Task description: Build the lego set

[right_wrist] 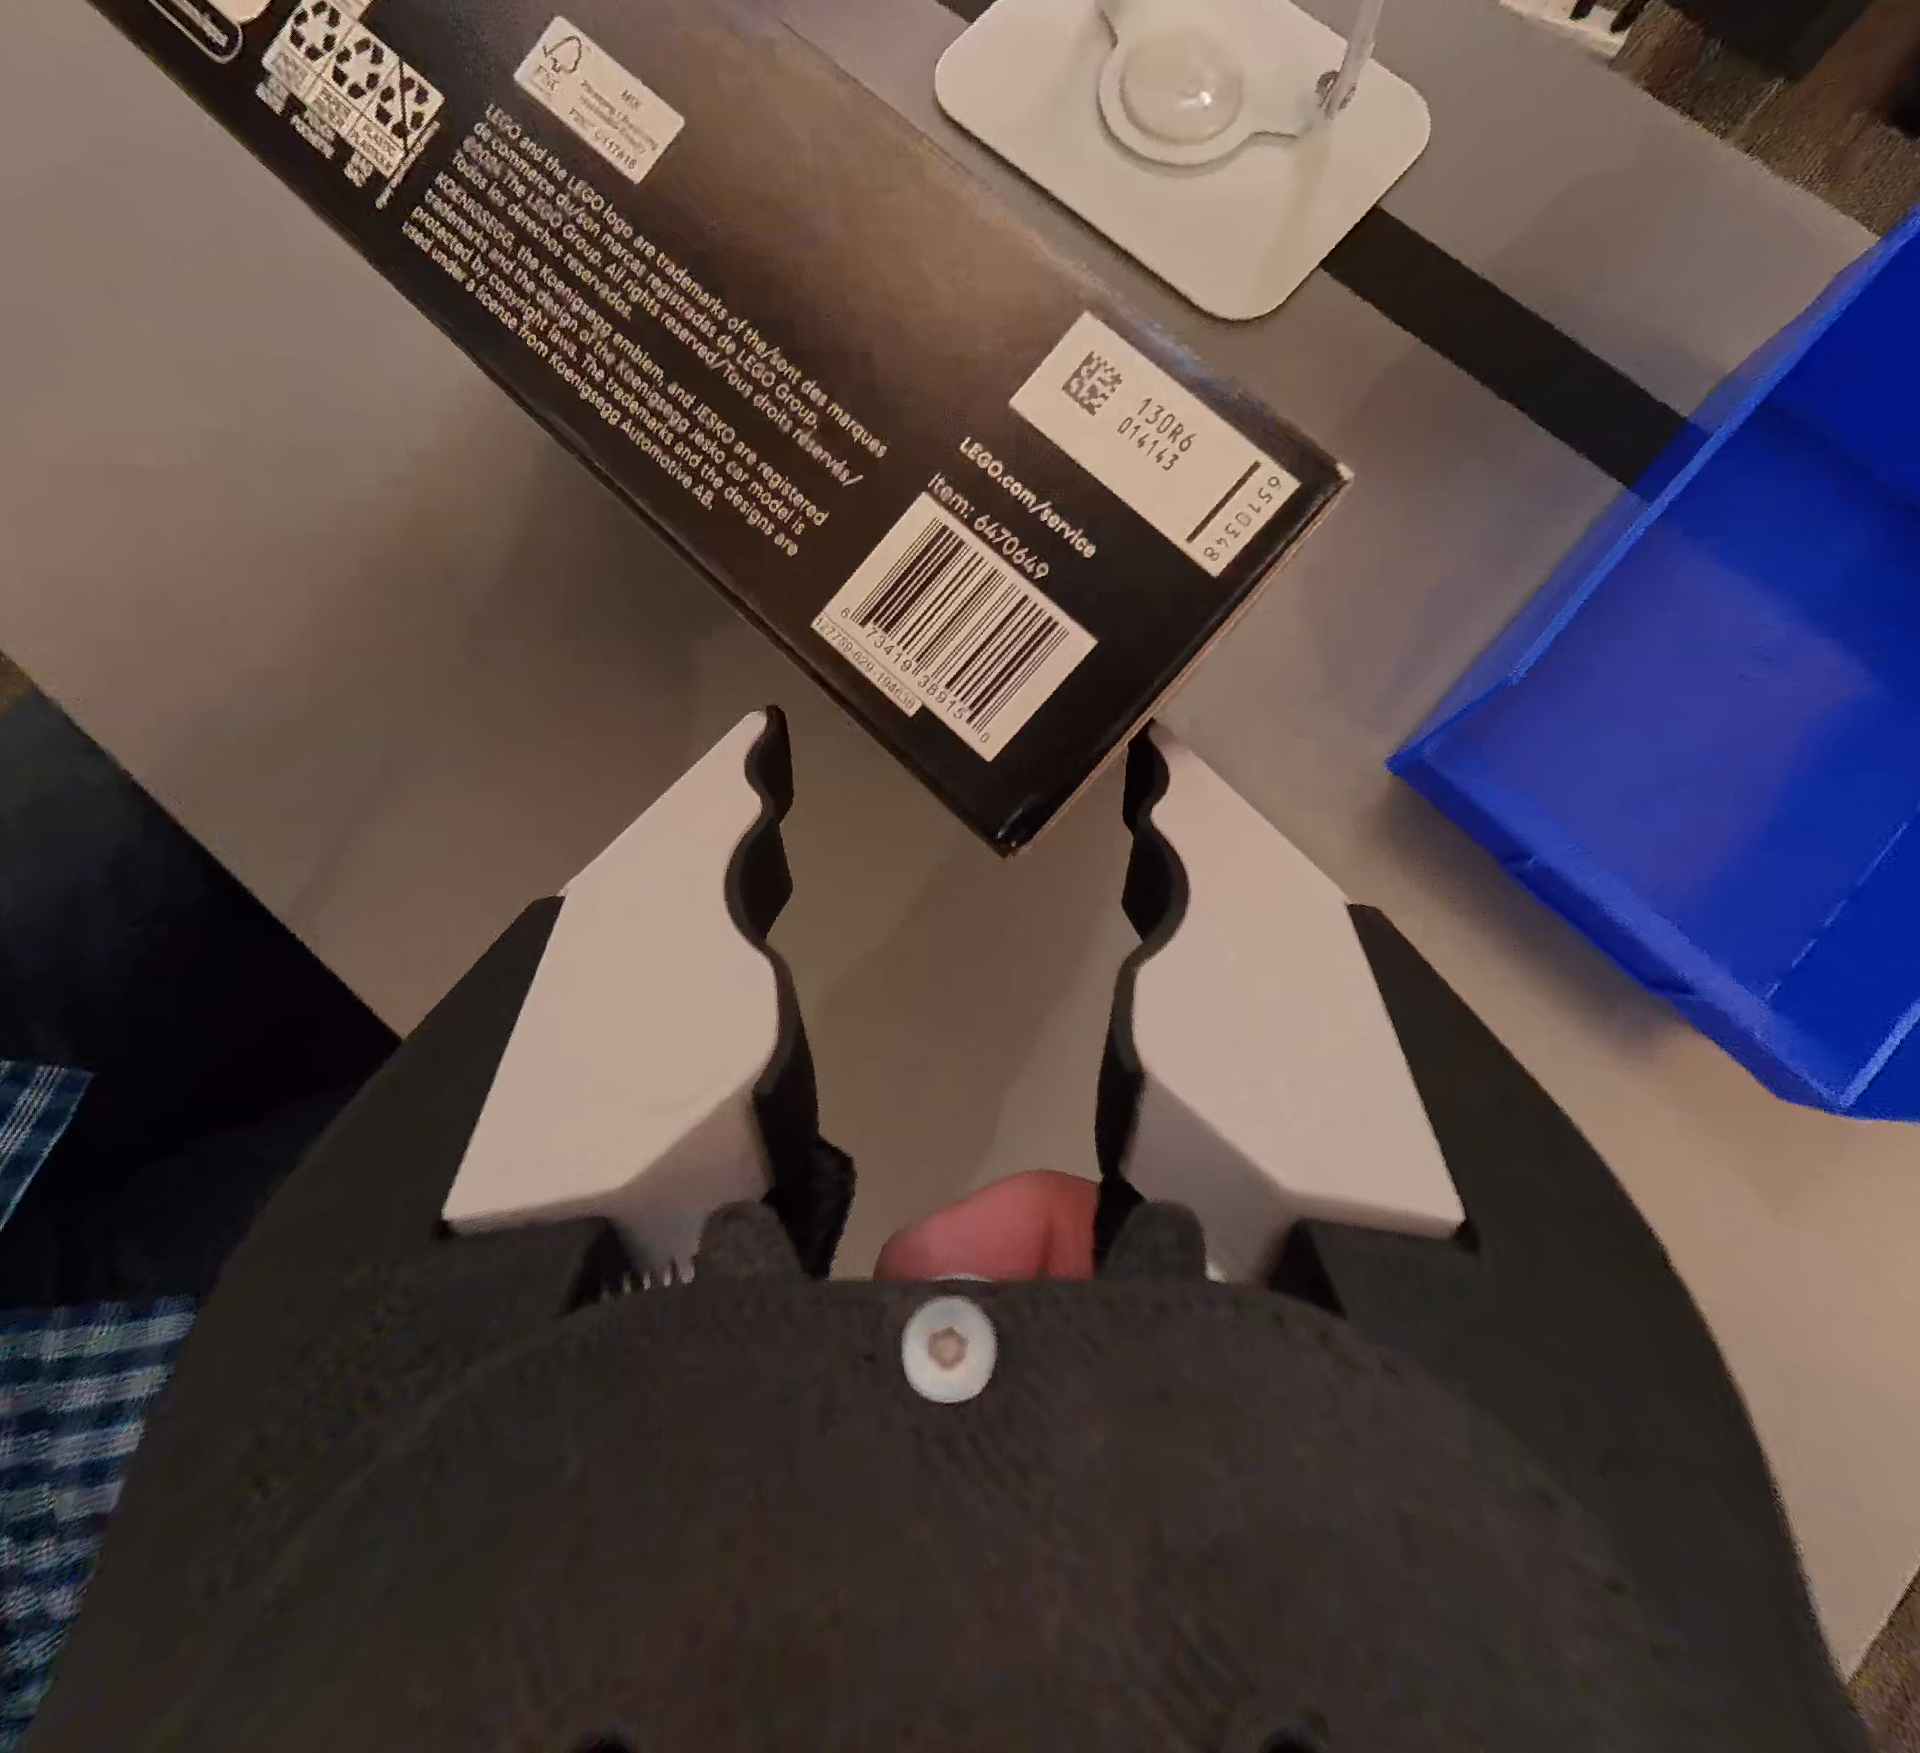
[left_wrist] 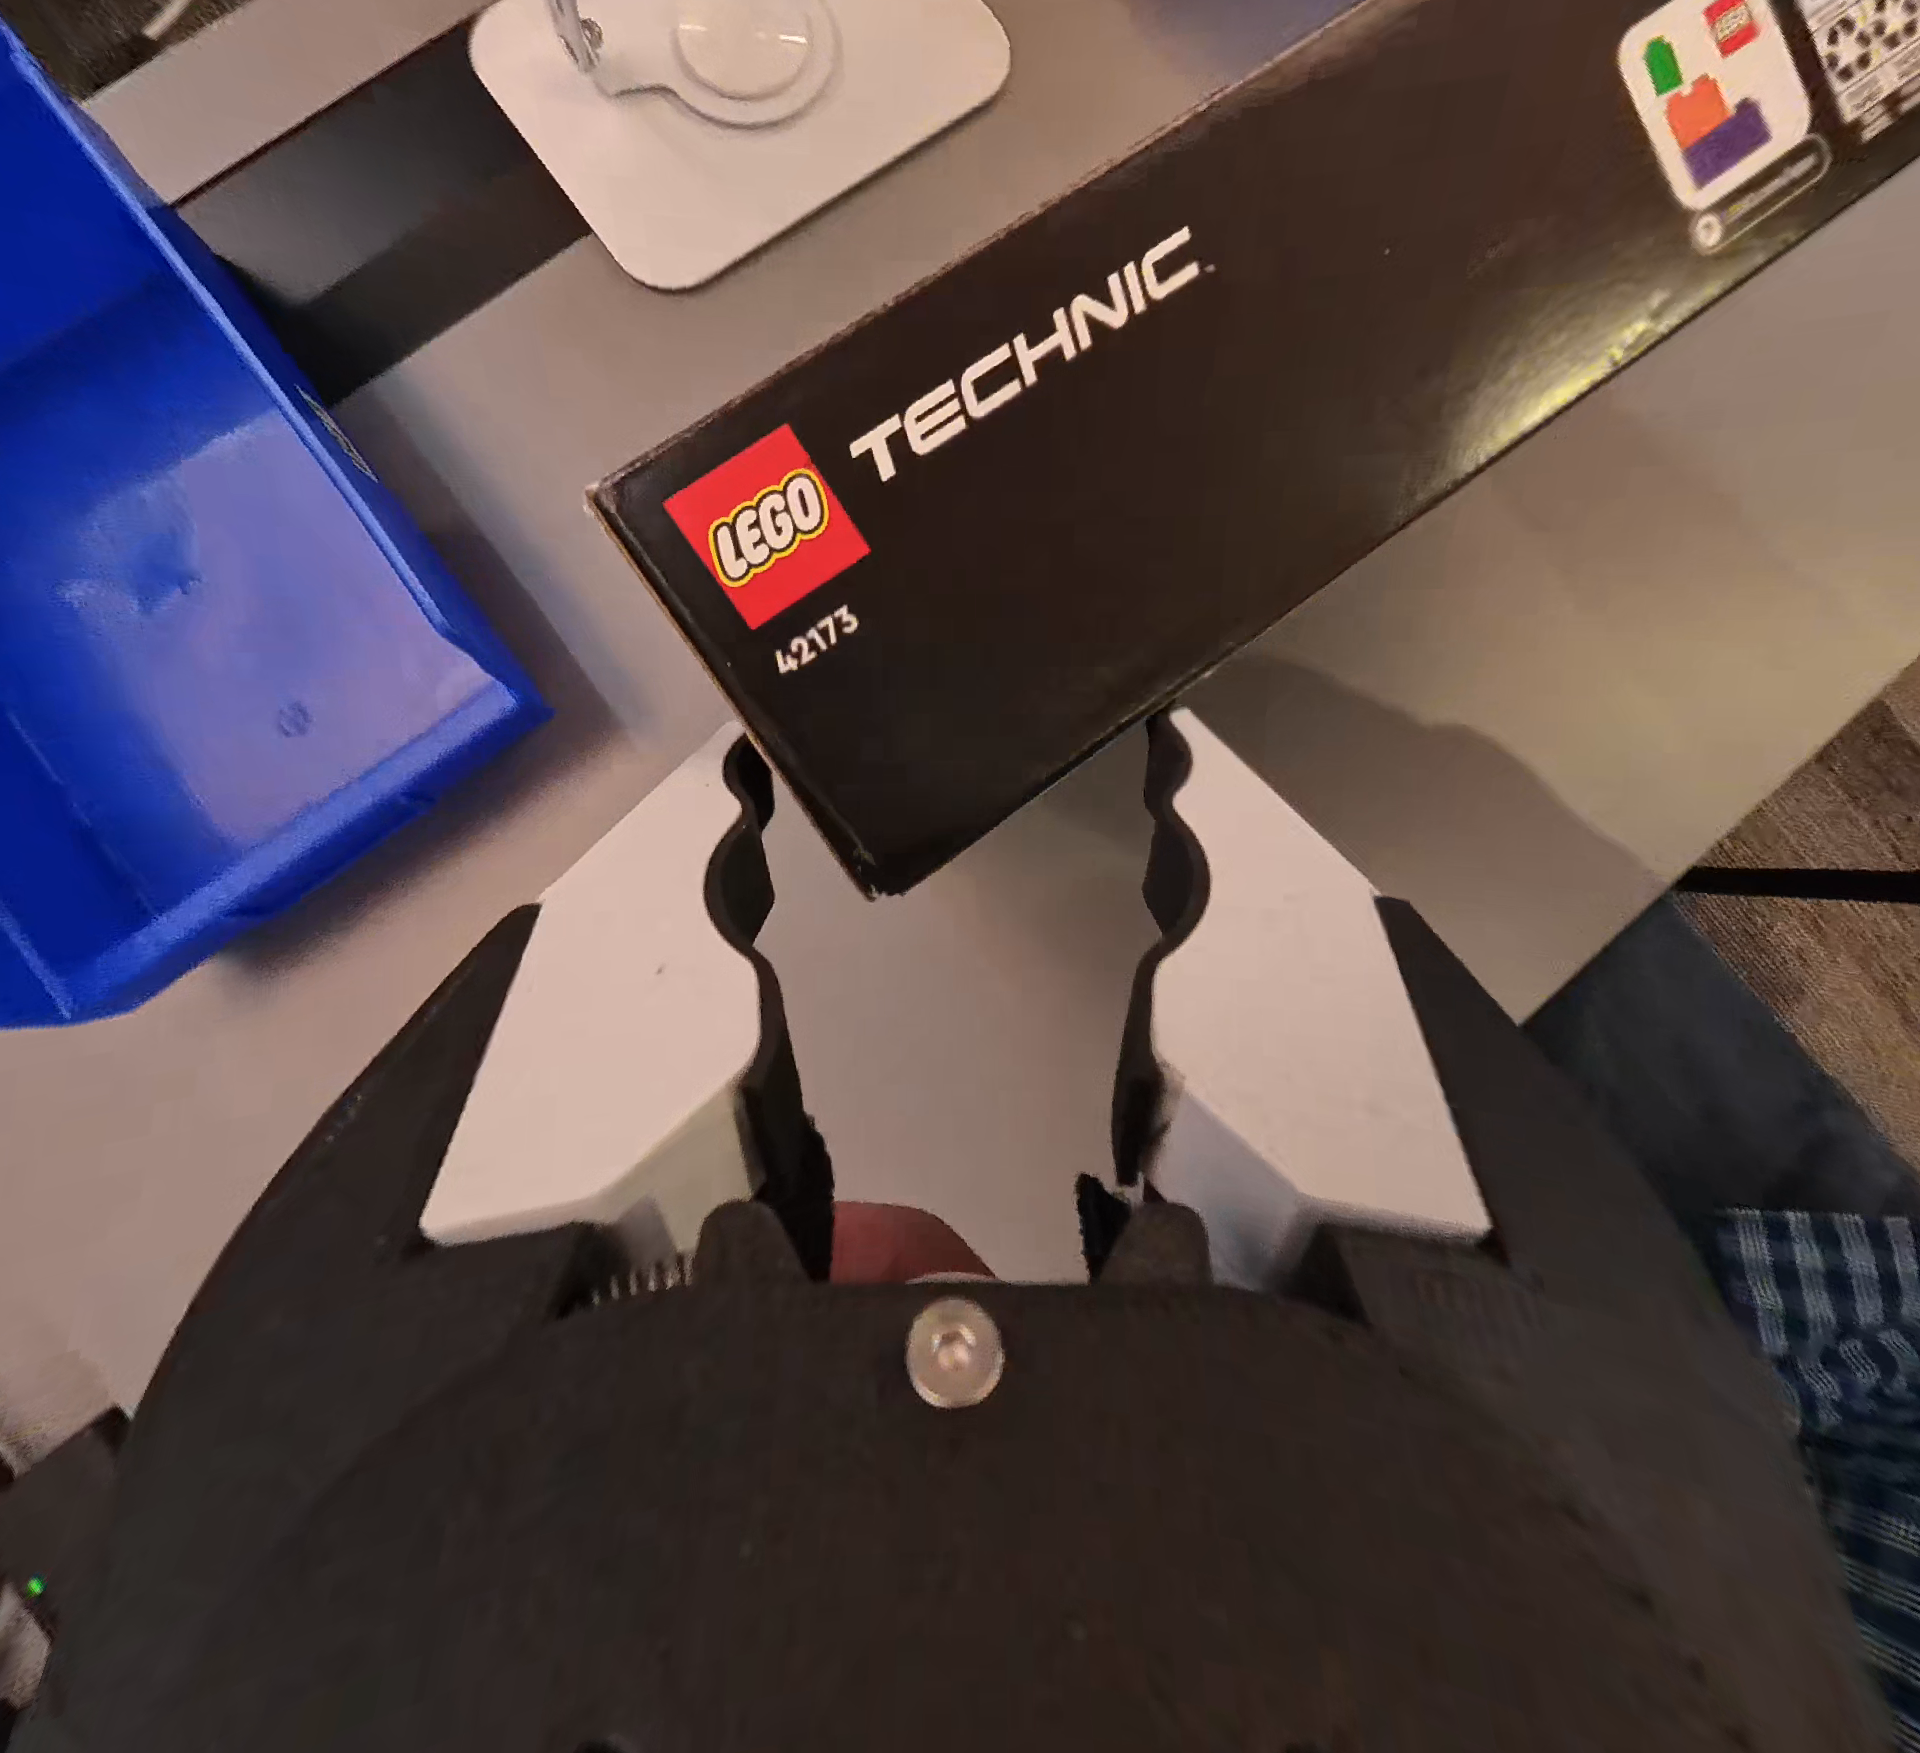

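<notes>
A long black lego box (left_wrist: 1143, 456) stands on its edge on the grey table (left_wrist: 1558, 664), narrow side facing up. Its left end, with a red logo, reaches down between the fingers of my left gripper (left_wrist: 956, 737), which is open with the box's near corner between its white fingertips (left_wrist: 665, 872). The same box (right_wrist: 727, 301) shows its right end, with a barcode, in the right wrist view. My right gripper (right_wrist: 958, 727) is open, and the box's corner lies between its fingertips (right_wrist: 1247, 924). I cannot tell if the fingers touch the box.
A blue bin (left_wrist: 208, 612) sits left of the box and another blue bin (right_wrist: 1714, 768) sits to its right. A white stand base (left_wrist: 748, 93) is behind the box, also in the right wrist view (right_wrist: 1195, 124). The table's near edge (left_wrist: 1600, 955) is close.
</notes>
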A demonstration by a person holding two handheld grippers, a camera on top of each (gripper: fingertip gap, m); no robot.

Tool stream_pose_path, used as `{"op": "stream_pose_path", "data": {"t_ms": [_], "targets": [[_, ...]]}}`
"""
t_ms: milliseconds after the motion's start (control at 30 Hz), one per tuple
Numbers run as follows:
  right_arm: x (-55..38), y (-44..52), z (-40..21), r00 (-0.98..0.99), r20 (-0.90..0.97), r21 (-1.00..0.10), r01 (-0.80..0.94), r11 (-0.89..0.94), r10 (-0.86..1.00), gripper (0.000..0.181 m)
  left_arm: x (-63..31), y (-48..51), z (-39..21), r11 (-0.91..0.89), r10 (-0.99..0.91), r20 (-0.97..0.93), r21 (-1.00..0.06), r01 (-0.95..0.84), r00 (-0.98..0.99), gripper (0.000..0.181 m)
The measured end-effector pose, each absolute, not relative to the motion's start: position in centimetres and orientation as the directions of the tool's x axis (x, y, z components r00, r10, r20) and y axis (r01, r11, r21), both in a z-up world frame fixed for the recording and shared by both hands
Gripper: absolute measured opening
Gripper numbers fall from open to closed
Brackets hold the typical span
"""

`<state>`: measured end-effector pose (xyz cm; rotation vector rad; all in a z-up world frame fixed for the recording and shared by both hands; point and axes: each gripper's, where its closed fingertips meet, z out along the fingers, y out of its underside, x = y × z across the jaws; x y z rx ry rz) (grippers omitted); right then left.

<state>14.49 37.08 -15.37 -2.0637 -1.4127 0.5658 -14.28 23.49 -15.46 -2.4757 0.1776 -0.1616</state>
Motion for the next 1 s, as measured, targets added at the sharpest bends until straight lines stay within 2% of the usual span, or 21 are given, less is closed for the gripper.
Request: {"op": "stream_pose_path", "data": {"t_ms": [200,367,500,633,767,867,933,1000], "targets": [[13.2,39.9,-15.5,0.347,0.002,-0.660,0.705,-0.260,0.938,0.063,-16.0,26.4,-15.7,-0.774,-0.161,0.010,-0.621,-0.120,0.987,0.069],[13.3,40.7,-15.7,0.346,0.041,-0.702,0.677,-0.219,0.937,0.056,-16.5,26.9,-15.7,-0.689,-0.209,0.008,-0.711,-0.141,0.978,0.064],[12.7,41.5,-15.9,0.351,0.039,-0.754,0.624,-0.203,0.935,0.061,-16.4,27.9,-16.0,-0.581,-0.256,-0.013,-0.797,-0.164,0.967,0.077],[12.5,42.0,-15.8,0.356,0.034,-0.789,0.583,-0.194,0.934,0.058,-16.5,28.3,-16.2,-0.505,-0.265,-0.071,-0.839,-0.201,0.962,0.079],[12.7,42.0,-15.7,0.359,0.034,-0.808,0.559,-0.186,0.933,0.055,-16.9,27.6,-15.7,-0.412,-0.295,-0.090,-0.886,-0.212,0.951,0.072],[13.0,41.7,-16.2,0.350,0.007,-0.825,0.531,-0.192,0.937,0.054,-17.9,27.5,-15.2,-0.303,-0.344,-0.038,-0.941,-0.149,0.938,0.089],[13.1,41.8,-16.9,0.361,0.010,-0.826,0.529,-0.196,0.933,0.056,-18.7,28.3,-16.3,-0.295,-0.374,0.025,-0.951,-0.094,0.927,0.110],[13.2,41.8,-17.6,0.367,0.009,-0.824,0.530,-0.201,0.930,0.059,-19.2,29.4,-17.9,-0.308,-0.397,-0.003,-0.942,-0.137,0.918,0.116]]}}
